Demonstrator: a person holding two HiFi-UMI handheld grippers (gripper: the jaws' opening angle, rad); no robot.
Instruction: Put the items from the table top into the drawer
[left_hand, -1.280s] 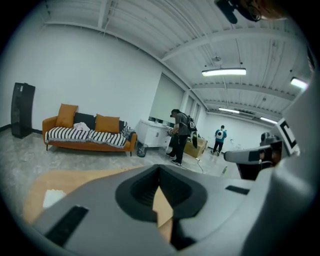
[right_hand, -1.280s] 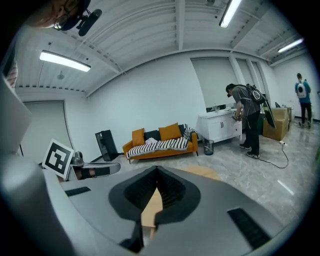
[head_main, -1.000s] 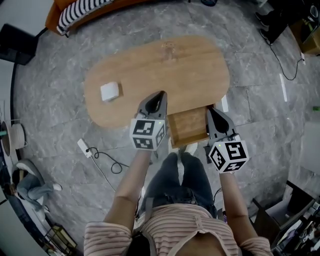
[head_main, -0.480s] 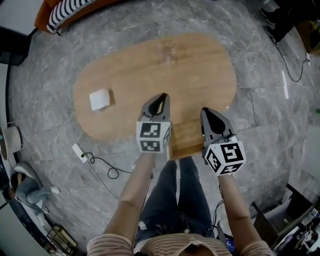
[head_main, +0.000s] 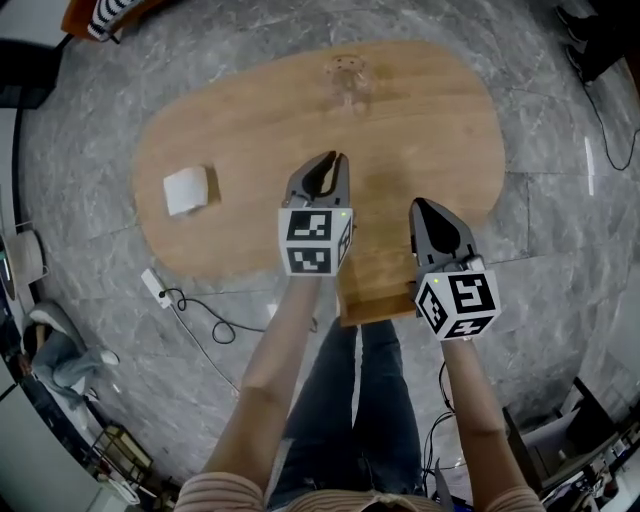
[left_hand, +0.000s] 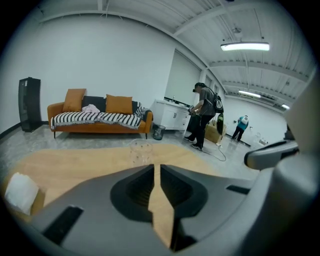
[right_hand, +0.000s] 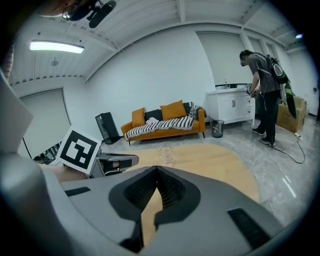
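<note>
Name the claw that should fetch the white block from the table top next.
Left. The white block lies at the left end of the table, on the side of the left claw, nearer to it. The right claw hangs by the open drawer, farther off. Both claws are shut and empty.

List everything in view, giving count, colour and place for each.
Oval wooden table: one, light brown, on the grey marble floor.
White square item: one, white, on the table's left part.
Clear glass cup: one, transparent, near the table's far edge.
Wooden drawer: one, light brown, pulled out at the table's near edge.
White power strip: one, white, black cable, floor left of the table.
Orange sofa: one, orange, striped throw, by the far wall.
Person in dark clothes: one, standing in the background.
Left gripper: one, grey, above the table, fingers together, empty.
Right gripper: one, grey, above the table's near edge, fingers together, empty.
</note>
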